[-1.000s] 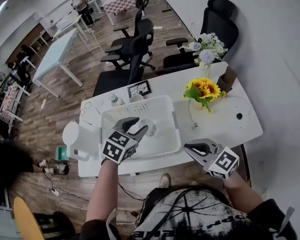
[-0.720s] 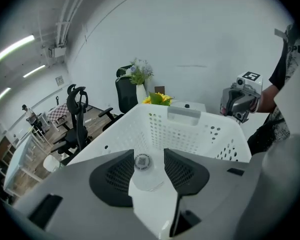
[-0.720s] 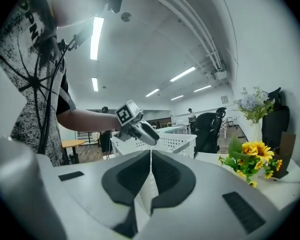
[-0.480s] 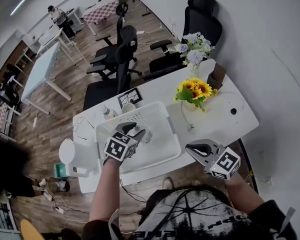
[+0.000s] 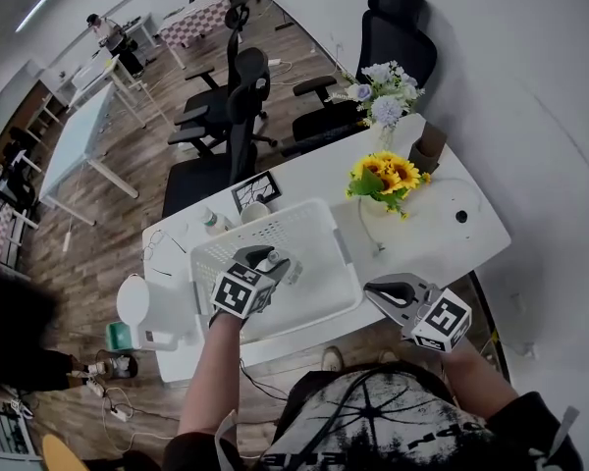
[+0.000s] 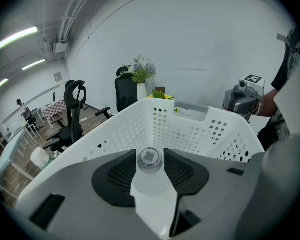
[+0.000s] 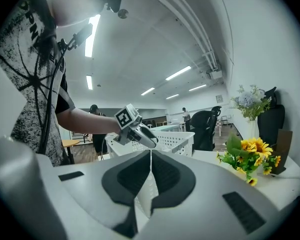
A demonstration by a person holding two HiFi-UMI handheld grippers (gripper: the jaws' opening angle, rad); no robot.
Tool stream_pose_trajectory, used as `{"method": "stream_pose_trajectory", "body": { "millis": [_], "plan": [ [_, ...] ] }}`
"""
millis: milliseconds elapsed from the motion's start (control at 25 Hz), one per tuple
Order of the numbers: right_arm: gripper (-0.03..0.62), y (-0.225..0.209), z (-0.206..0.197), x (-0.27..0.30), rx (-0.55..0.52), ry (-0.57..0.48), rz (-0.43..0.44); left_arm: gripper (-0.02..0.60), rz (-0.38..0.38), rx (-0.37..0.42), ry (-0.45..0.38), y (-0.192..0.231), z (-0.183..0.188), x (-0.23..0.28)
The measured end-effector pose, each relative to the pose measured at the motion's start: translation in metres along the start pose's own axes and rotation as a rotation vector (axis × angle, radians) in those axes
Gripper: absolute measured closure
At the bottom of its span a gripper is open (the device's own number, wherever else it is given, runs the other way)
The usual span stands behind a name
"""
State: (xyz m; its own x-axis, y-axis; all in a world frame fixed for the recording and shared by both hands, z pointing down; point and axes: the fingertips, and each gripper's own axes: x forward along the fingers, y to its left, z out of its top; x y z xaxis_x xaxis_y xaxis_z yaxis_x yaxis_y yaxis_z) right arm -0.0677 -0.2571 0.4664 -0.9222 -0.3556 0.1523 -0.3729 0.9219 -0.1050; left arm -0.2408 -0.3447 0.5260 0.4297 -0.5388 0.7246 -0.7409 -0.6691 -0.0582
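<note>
Bottle point(image 6: 150, 158) clamped in left tongs point(image 5: 265, 259) over basket point(image 6: 190, 131); right tongs point(image 7: 150, 154) pressed together, empty.

Only the bottle's point(image 6: 149, 160) cap and shoulder show between the left tool's point(image 6: 149, 155) jaws; the rest is hidden. The cap's print is too small to read.

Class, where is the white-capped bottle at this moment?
In the left gripper view, the bottle is clamped between the jaws of the left gripper, over the white basket; sunflowers stand beyond its far wall.
</note>
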Motion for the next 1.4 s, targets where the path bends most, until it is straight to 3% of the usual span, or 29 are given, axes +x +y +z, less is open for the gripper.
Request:
{"method": "stream_pose_trajectory", "body": {
  "millis": [440, 1040, 1400],
  "plan": [
    [0.569, -0.003, -0.002, 0.003, 0.001, 0.01, -0.013, 0.431, -0.031, -0.036, -0.103, -0.003, 0.006, -0.003],
    [0.569, -0.008, -0.003, 0.005, -0.005, 0.022, -0.032, 0.433, -0.021, -0.054, -0.133, 0.002, 0.008, -0.001],
    [0.569, -0.007, -0.004, 0.002, -0.011, 0.025, -0.047, 0.433, -0.014, -0.056, -0.216, 0.004, 0.039, -0.021]
  ]
}}
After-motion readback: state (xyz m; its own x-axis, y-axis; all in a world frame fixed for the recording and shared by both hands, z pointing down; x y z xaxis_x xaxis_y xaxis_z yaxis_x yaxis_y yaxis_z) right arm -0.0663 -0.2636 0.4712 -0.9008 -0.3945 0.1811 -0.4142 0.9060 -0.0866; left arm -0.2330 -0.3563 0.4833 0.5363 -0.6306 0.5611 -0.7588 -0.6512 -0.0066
